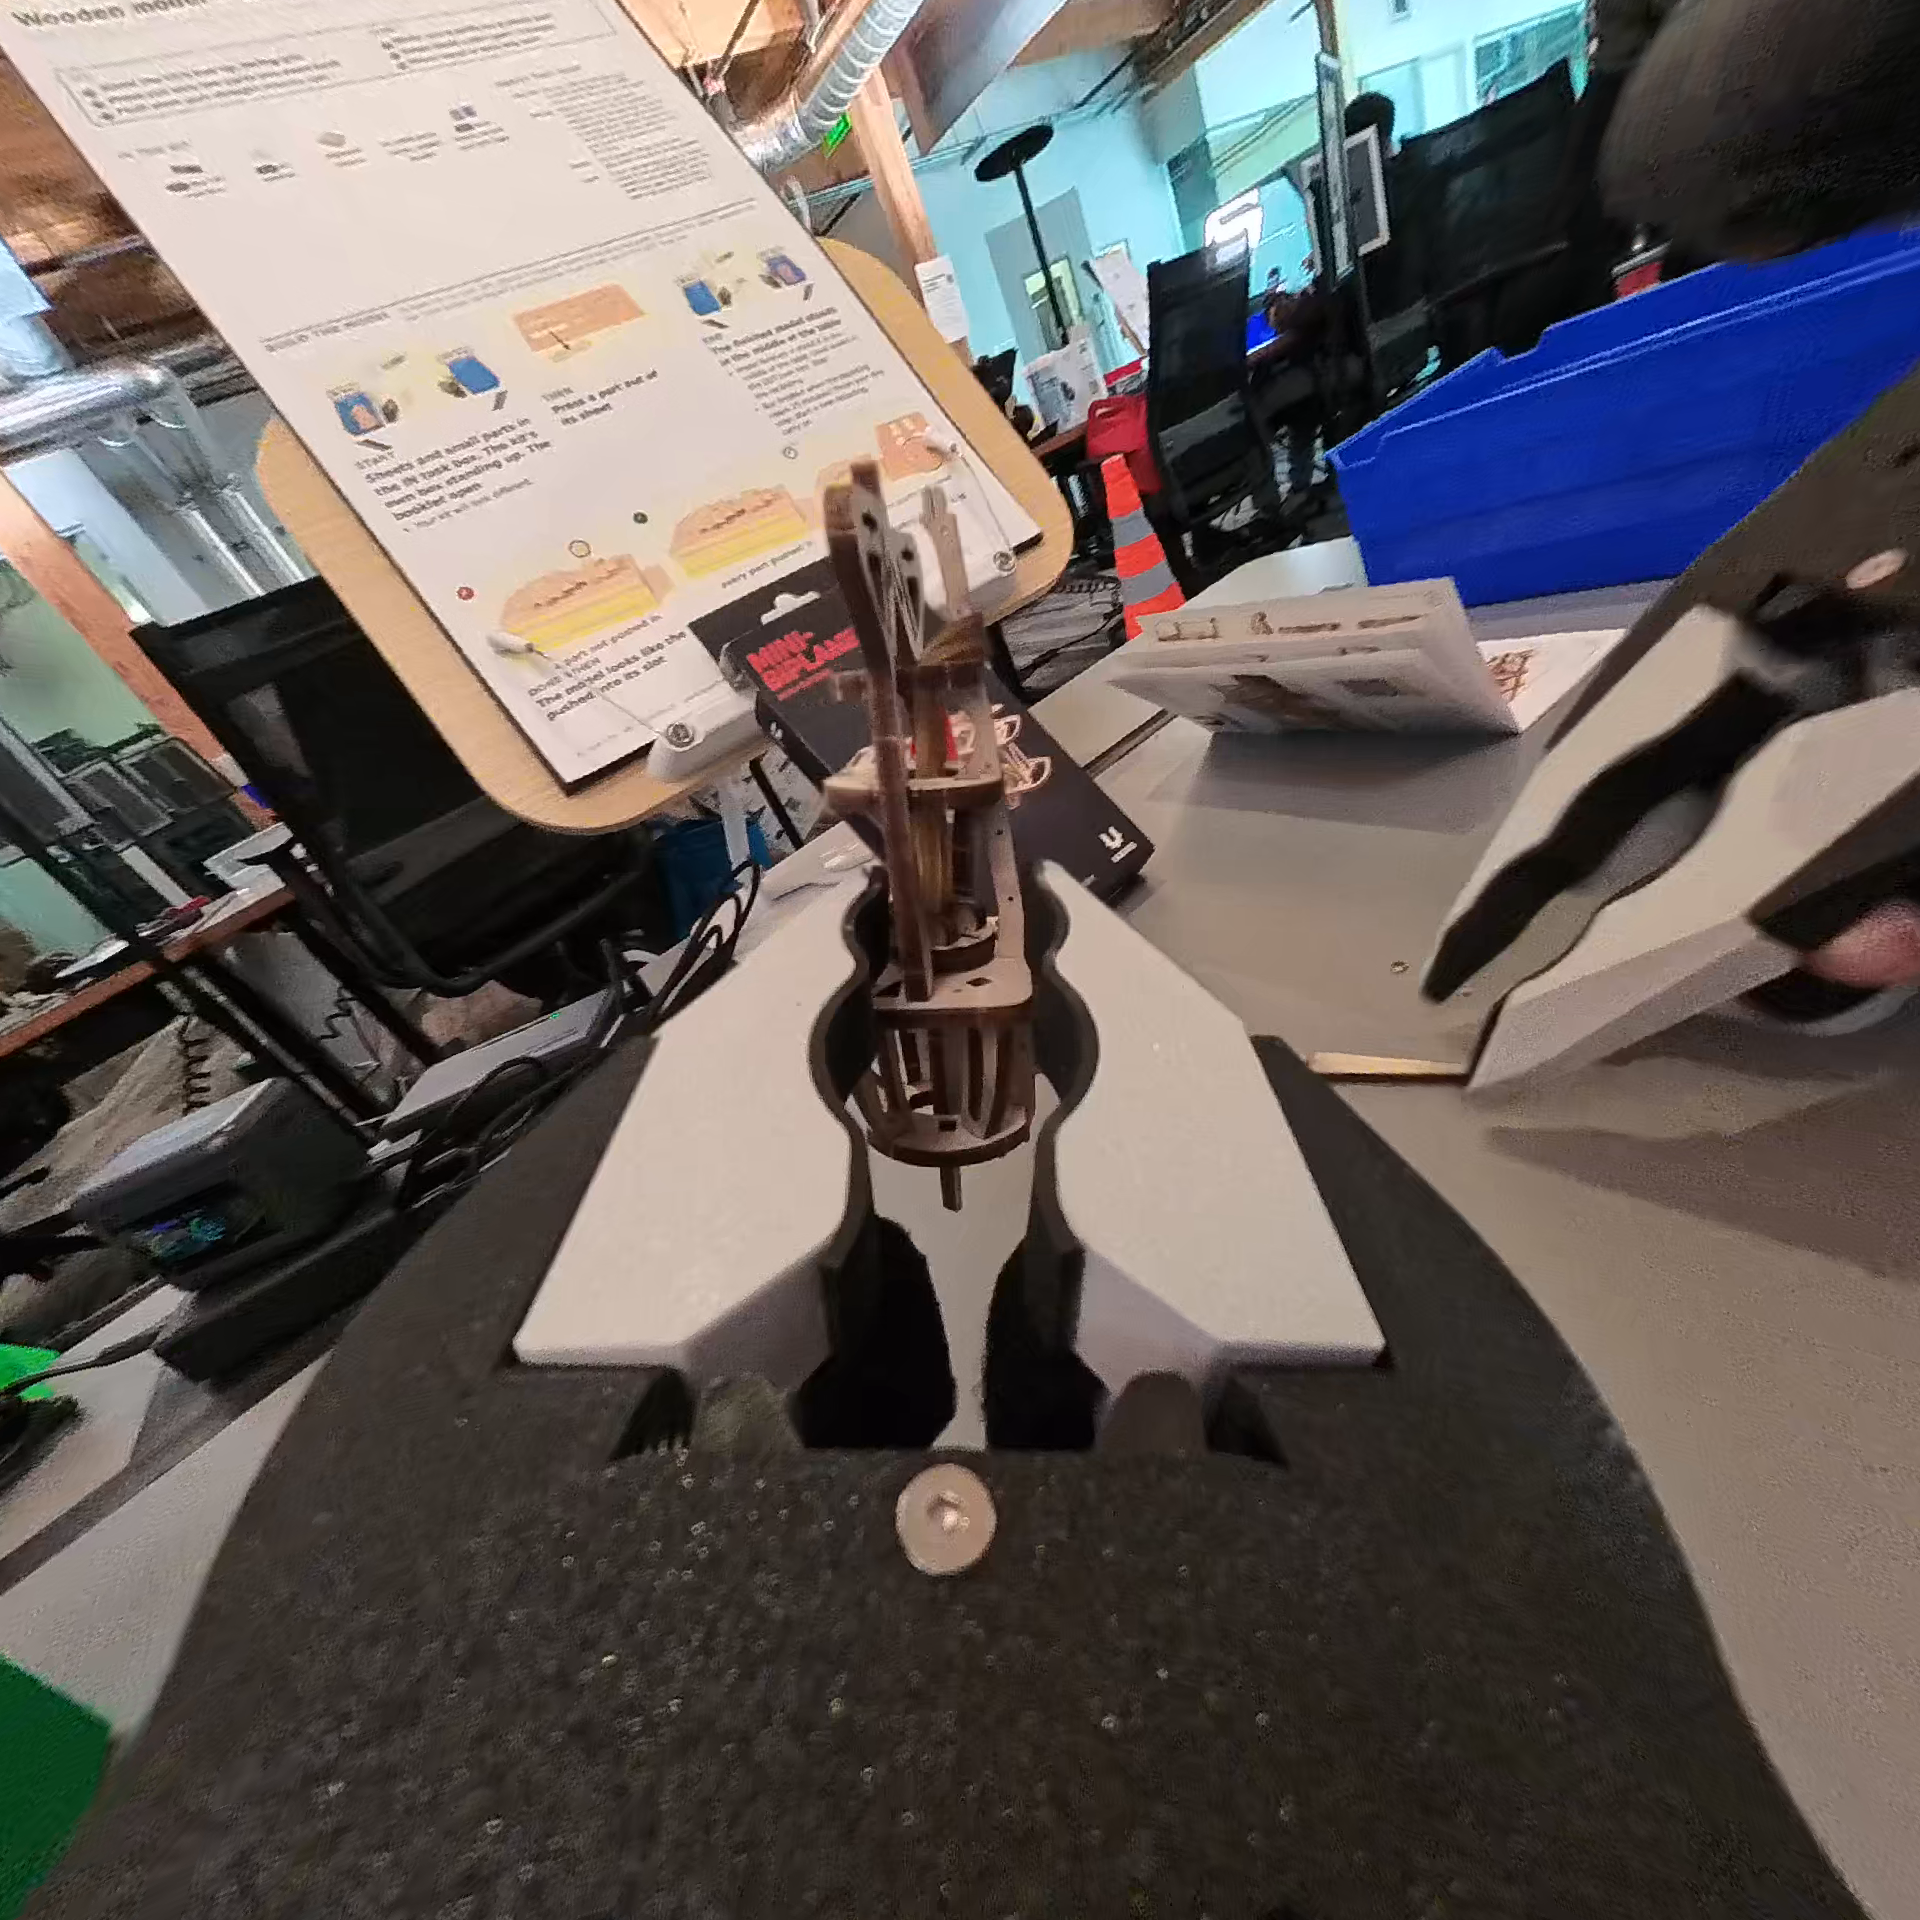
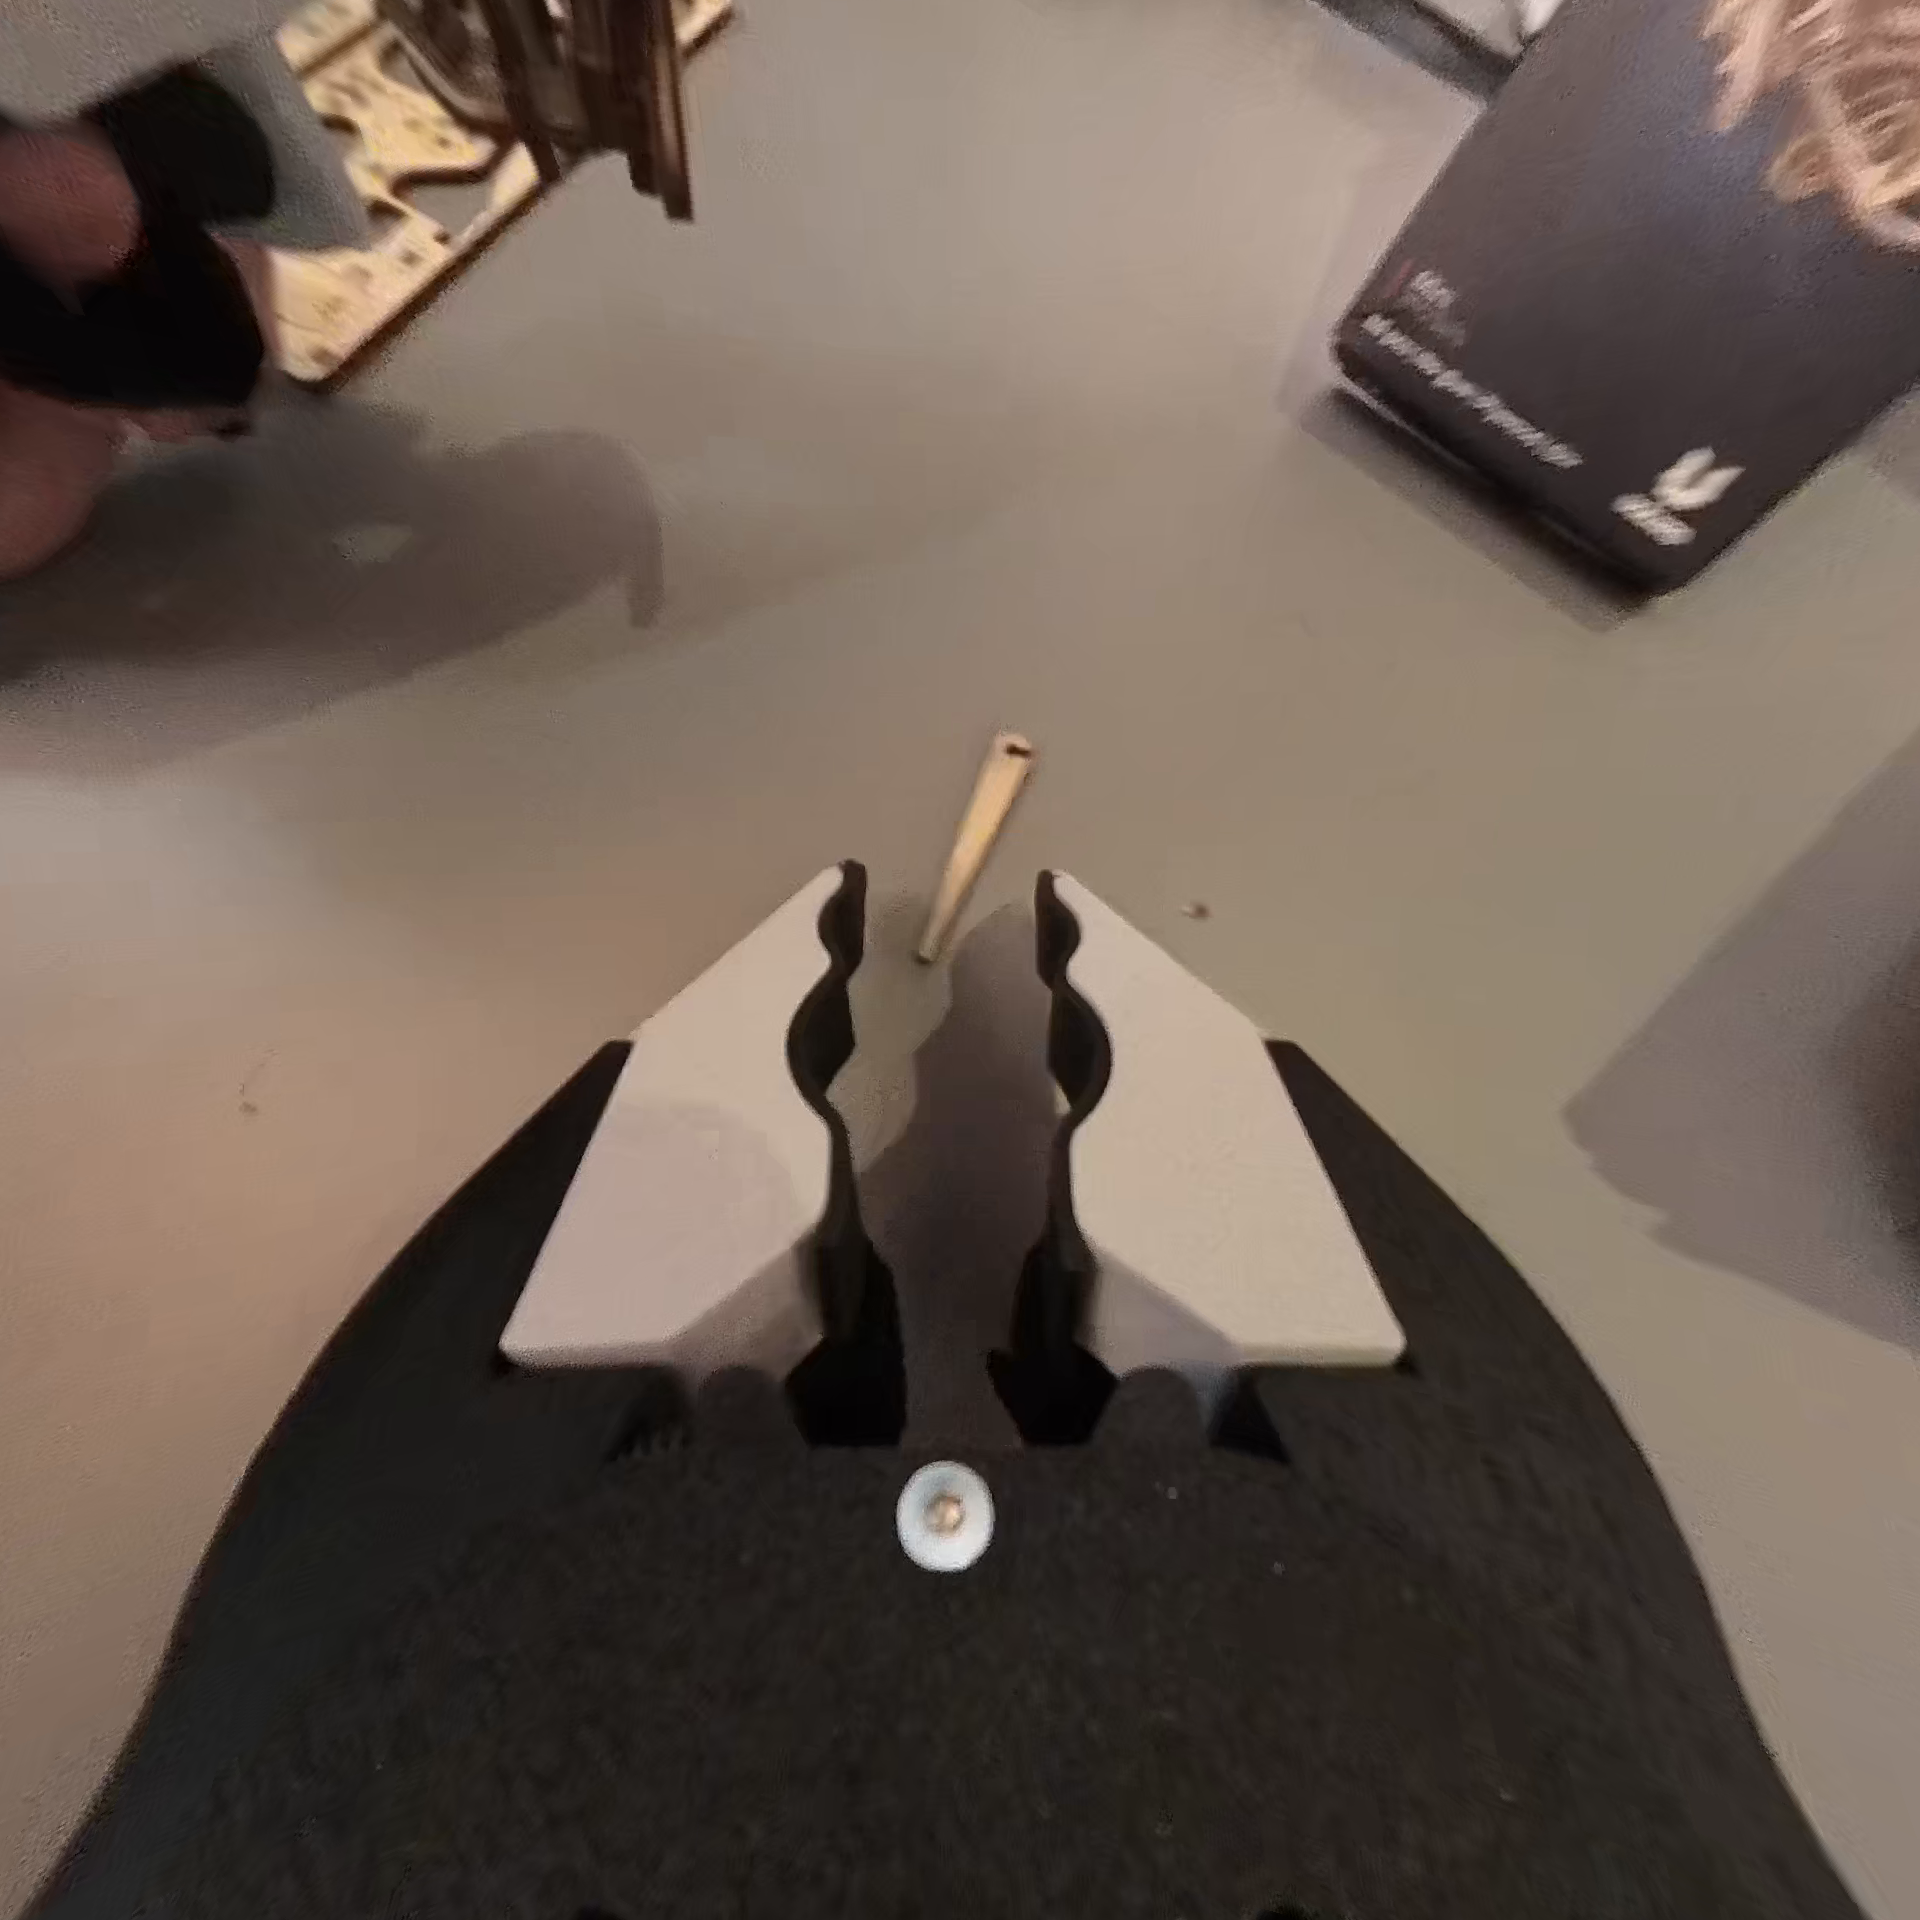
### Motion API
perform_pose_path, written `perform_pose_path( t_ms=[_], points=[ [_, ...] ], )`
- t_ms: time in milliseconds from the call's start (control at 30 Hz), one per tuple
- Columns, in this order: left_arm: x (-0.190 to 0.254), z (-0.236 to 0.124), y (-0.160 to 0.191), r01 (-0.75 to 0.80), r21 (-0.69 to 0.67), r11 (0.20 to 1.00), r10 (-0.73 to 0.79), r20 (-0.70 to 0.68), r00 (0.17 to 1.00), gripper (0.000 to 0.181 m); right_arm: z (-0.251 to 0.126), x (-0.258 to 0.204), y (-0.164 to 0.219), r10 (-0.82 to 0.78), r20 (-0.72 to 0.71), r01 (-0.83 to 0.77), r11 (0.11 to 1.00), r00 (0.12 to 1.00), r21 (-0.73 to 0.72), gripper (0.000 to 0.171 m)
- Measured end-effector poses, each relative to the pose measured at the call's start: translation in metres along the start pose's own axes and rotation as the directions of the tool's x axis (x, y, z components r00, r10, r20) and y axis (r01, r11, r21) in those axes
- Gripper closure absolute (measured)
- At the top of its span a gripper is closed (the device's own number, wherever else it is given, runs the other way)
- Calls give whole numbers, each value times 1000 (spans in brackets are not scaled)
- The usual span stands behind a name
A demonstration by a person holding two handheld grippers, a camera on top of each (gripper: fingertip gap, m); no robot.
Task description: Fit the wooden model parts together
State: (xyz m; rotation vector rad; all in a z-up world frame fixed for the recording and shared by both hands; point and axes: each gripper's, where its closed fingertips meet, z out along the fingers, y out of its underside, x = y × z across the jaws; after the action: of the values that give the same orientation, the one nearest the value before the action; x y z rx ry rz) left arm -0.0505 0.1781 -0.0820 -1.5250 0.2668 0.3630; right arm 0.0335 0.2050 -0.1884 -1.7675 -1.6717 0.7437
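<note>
My left gripper (image 1: pixel 951 883) is shut on a partly built brown wooden model (image 1: pixel 935 862) and holds it upright above the grey table; the model's lower edge also shows in the right wrist view (image 2: pixel 613 94). My right gripper (image 2: pixel 948 883) is open, pointed down at the table, with a thin pale wooden stick part (image 2: pixel 977 842) lying just ahead between its fingertips. It also shows at the right of the left wrist view (image 1: pixel 1455 997), with a flat wooden sheet edge (image 1: pixel 1382 1062) under it.
A black kit box (image 2: pixel 1621 312) lies at the right. A punched wooden parts sheet (image 2: pixel 395 218) lies at upper left. An instruction board (image 1: pixel 499 312) stands behind the model, with a booklet (image 1: pixel 1320 665) and a blue bin (image 1: pixel 1621 436) to the right.
</note>
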Motion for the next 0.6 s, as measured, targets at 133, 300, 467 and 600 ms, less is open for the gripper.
perform_pose_path(
  t_ms=[133,300,467,600],
  points=[
    [10,-1,-2,-8,19,1000,9,-57,998,158,16,-2,-1,-19,-16,18,998,1000,-52,138],
    [18,-2,-5,-48,81,996,59,-131,990,158,18,-1,-2,-22,-6,21,999,1000,-47,165],
    [12,-8,-5,-138,161,977,162,-149,975,158,0,-24,-24,55,396,-61,998,917,3,166],
    [18,-9,1,-234,196,952,270,-181,946,159,-72,-47,-81,-54,840,-200,961,540,190,166]
  ],
)
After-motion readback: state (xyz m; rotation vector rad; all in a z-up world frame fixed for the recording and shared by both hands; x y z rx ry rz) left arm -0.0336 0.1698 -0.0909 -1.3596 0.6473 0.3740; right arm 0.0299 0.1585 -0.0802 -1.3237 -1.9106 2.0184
